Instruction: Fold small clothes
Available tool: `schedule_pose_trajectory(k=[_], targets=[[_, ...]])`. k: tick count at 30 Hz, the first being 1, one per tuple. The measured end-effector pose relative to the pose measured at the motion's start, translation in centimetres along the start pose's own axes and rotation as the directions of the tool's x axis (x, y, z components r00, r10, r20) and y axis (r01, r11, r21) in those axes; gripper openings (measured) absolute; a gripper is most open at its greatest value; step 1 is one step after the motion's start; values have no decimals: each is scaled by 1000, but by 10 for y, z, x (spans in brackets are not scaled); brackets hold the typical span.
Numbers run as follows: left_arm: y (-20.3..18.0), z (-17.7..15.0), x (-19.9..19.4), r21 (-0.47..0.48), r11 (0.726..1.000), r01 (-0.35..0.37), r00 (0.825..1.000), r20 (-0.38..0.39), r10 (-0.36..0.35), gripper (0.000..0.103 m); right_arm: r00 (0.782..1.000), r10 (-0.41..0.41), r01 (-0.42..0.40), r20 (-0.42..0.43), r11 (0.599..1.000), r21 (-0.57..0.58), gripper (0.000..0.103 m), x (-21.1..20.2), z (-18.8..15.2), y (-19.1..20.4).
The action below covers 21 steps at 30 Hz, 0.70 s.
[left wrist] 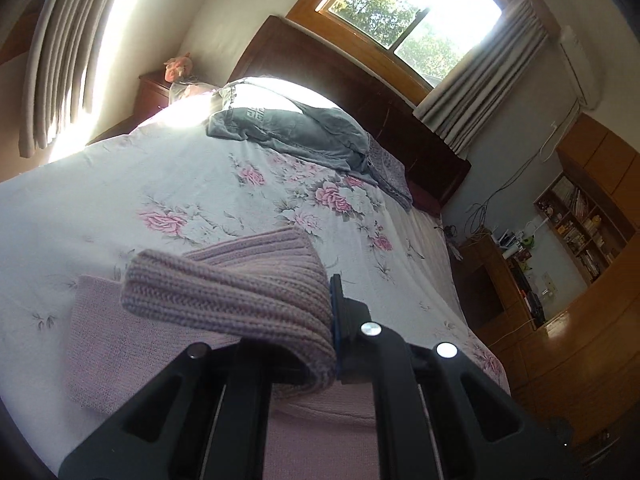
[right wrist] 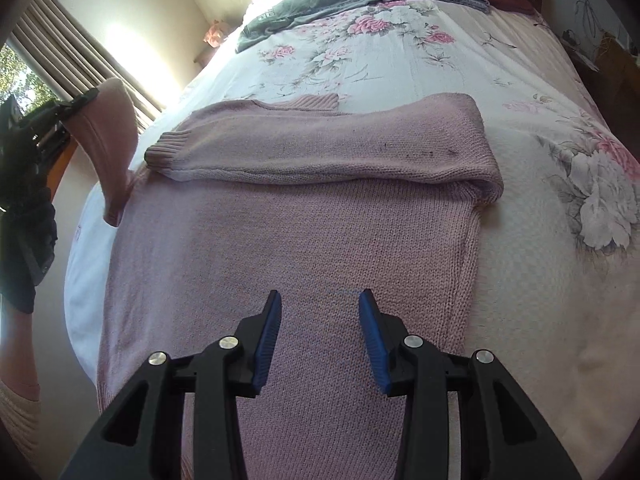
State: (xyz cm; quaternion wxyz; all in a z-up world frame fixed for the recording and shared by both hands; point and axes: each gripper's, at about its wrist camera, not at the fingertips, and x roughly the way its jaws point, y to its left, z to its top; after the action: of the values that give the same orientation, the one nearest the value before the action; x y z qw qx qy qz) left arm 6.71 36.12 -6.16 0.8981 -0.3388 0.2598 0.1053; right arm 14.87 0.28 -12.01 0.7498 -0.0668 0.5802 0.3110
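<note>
I had the pink sweater [right wrist: 288,240] spread flat on the bed [right wrist: 520,264], its body running from under my right tool [right wrist: 320,308] up toward the collar [right wrist: 308,102]. One sleeve [right wrist: 320,148] was already laid across the chest, cuff pointing toward the curtain [right wrist: 72,68] side. My right tool hung released over the lower body of the sweater, its blue pads well apart and holding nothing. My left tool [left wrist: 316,344] was clenched on the other sleeve [left wrist: 224,296] near its ribbed cuff, and from the right wrist view that sleeve [right wrist: 112,148] stood lifted off the sweater's edge nearest the curtain.

I judged the knit to be soft and light, with no stiffness of its own; the lifted sleeve drooped and curled from the grip. It should drape where I set it, though a loose knit like this stretches if dragged. The ribbed cuffs and hem looked like the firmest places to pinch, and the thicker seam at the shoulder beyond that.

The bed carried a white cover with pink roses, quilted and soft, so the sweater should stay put but would give under pressure. A grey garment [left wrist: 288,128] lay bunched beyond the sweater, near the dark headboard [left wrist: 360,92]. Strong sun came through a window [left wrist: 408,8] above the headboard and washed out that end of the bed. Wooden shelves [left wrist: 580,224] stood to the far side of the room from the curtain.
</note>
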Motion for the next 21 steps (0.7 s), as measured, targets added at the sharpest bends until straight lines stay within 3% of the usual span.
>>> schedule_pose_trajectory(k=[4,7,13,16,18,21], targets=[[-36,-22,44,42,999,22,997,-75,-19,6,1000,0,0,16,1000,17,41,-6,0,-13],[-38,-41,82,61,998,2,989,-149,7,6,1000,2,-2,17,999,35,41,-7,0,-23],[-4,-84,140,32,998,-51,945,-323,59,8,1000,11,-11,0,998,65,41,-4,0,-35],[1,-99,134,58,998,-27,950,-310,44,13,1000,12,-12,-6,998,67,41,-3,2,-37],[0,-103,120,70,997,14,950,-313,9,28,1000,11,-10,-6,998,60,41,-3,7,-34],[3,-110,87,93,994,59,949,-314,-27,41,999,36,-36,-4,998,47,41,-2,23,-25]])
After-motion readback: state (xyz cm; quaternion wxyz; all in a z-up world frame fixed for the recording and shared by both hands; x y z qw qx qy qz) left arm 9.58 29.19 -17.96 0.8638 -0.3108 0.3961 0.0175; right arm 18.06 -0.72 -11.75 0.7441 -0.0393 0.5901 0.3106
